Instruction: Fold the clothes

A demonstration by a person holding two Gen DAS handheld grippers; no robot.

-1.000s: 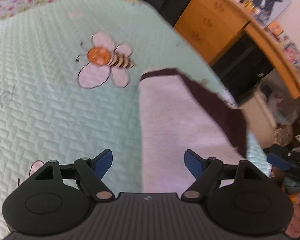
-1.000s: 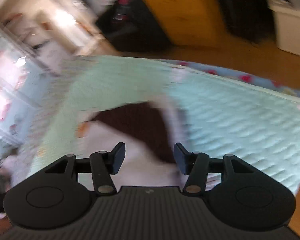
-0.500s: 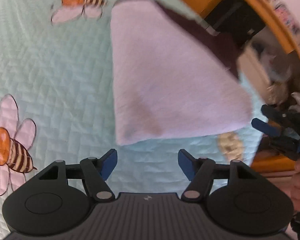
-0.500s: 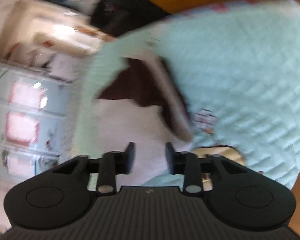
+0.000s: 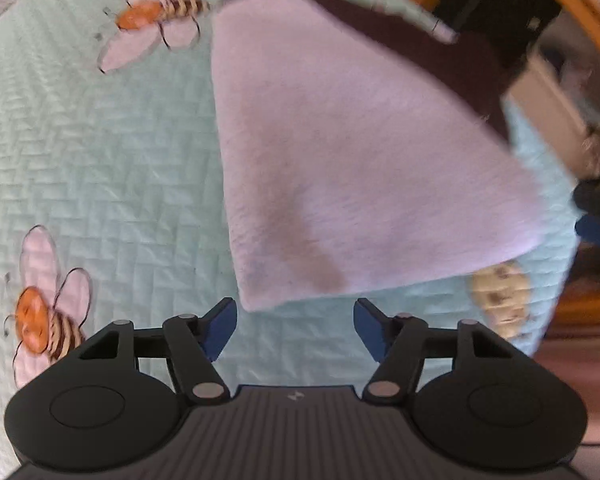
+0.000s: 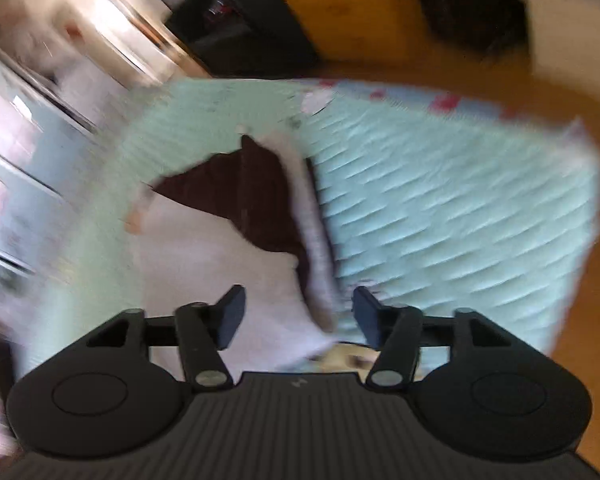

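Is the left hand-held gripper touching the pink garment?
Apart. In the left wrist view the left hand-held gripper has open jaws, with a strip of green bedspread showing between its blue fingertips and the pink garment edge.

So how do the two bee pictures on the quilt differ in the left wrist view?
The upper bee lies stretched sideways, orange head to the left and striped body to the right, close to the far corner of the pale pink garment. The lower bee sits upright near the left gripper, well clear of the garment, and looks larger through the fisheye lens. Both share orange heads, striped bodies and pink wings on the mint quilt.
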